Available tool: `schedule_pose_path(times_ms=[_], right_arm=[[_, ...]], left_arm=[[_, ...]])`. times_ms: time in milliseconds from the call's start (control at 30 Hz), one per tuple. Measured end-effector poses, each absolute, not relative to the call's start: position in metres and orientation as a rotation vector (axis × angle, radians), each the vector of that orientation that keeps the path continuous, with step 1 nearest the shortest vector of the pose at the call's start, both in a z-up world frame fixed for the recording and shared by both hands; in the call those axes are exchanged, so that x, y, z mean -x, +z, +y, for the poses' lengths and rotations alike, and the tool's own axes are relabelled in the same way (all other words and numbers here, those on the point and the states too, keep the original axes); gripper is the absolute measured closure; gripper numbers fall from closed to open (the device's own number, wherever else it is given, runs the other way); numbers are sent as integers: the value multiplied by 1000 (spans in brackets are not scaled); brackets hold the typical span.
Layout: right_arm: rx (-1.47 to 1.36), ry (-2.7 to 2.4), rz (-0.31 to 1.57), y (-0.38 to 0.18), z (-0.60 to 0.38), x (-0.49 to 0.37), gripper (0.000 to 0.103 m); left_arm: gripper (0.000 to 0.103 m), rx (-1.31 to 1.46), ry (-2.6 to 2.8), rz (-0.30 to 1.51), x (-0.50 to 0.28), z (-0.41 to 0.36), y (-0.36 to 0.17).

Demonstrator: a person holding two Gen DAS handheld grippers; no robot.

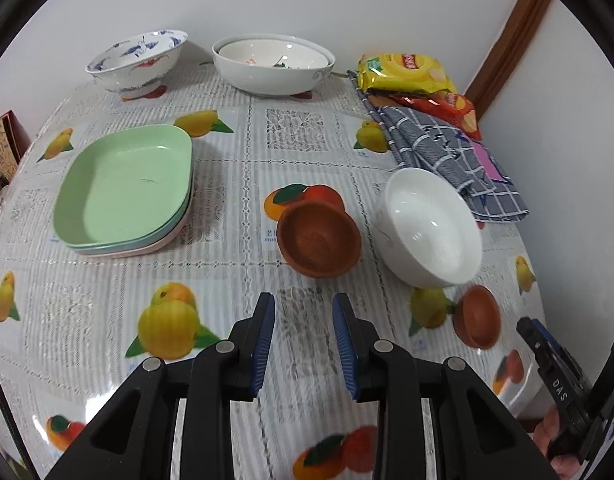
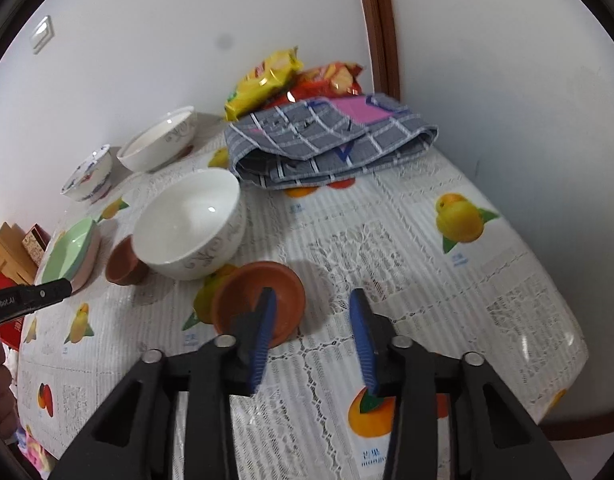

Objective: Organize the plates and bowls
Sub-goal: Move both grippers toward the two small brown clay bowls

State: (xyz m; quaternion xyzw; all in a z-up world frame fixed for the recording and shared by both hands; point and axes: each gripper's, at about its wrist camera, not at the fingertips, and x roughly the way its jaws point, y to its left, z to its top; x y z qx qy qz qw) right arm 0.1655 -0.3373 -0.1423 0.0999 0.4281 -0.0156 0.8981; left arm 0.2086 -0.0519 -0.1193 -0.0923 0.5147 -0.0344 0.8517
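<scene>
On the desk (image 1: 235,280), under a fruit-print lace cover, the dishes lie scattered around one landmark, the plain white bowl (image 1: 431,226) with a faint grey scroll on its side. Just left of it in the left wrist view sits a small brown bowl (image 1: 319,238), upright and close to it without clearly touching. Nearer the camera from the white bowl, a second brown bowl (image 2: 259,300) sits slightly tilted on the cover. Well to the left of the white bowl is a stack of shallow squarish plates (image 1: 125,190), pale green on top, bluish and pink rims showing below. Beyond the white bowl, against the wall, stand a blue-patterned bowl (image 1: 137,60) and a wide white bowl (image 1: 273,64) with another dish nested in it. Right of the white bowl and behind it lies a folded grey checked cloth (image 2: 327,140), with yellow and red snack packets (image 2: 263,80) at its far edge. Left gripper (image 1: 303,304): jaws narrowly parted, nothing between them, above bare cover short of the first brown bowl. Right gripper (image 2: 313,300): jaws moderately apart, holding nothing; its left finger overlaps the near brown bowl in view, contact uncertain.
</scene>
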Motion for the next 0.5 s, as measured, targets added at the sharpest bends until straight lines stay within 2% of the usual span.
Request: schedule_pose_path(times_ms=[167, 300, 500], right_arm=[[-221, -27, 906, -160, -339, -178, 68], [-241, -12, 924, -171, -339, -187, 73], [-232, -6, 954, -185, -334, -199, 73]], left_arm=[[75, 197, -60, 1091, -230, -52, -132], [75, 204, -57, 1108, -246, -55, -143], [75, 169, -39, 1134, -265, -61, -158]])
